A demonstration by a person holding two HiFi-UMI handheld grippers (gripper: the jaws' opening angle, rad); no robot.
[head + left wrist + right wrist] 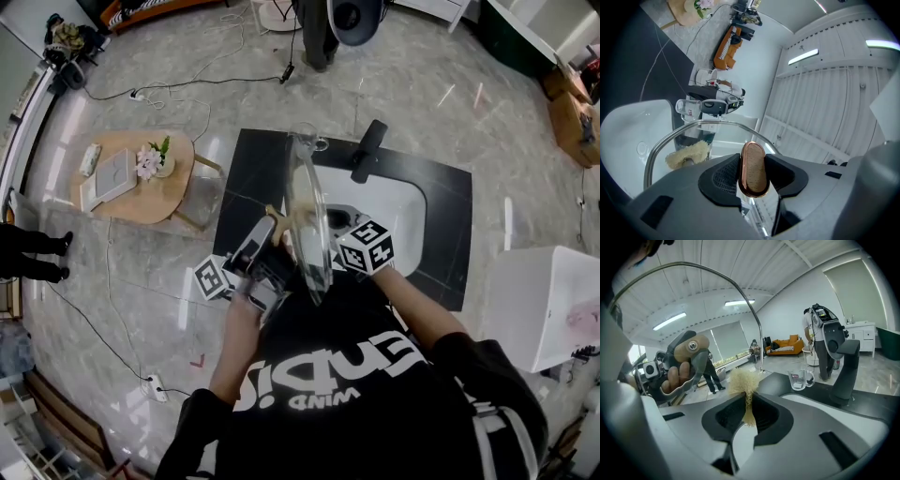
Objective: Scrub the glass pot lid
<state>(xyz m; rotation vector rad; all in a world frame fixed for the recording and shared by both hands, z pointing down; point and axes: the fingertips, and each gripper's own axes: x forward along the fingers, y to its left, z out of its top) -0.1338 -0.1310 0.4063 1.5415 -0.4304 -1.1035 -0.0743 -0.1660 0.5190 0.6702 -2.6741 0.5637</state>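
The glass pot lid (309,211) stands on edge over the sink, its metal rim (689,125) arcing across the left gripper view. My left gripper (753,171) is shut on the lid's knob (753,164), a wooden oval with a copper edge. My right gripper (749,408) is shut on a pale fibrous scrubber (744,383), whose tuft sits against the far face of the glass. Through the glass in the left gripper view the scrubber (688,154) shows as a yellowish pad. In the head view the two grippers (272,255) (337,246) face each other across the lid.
The white sink basin (403,202) sits in a black counter (253,159), with a black faucet (367,150) and a glass measuring cup (799,379) at the back. A wooden side table (141,183) stands left and a white bin (544,300) right.
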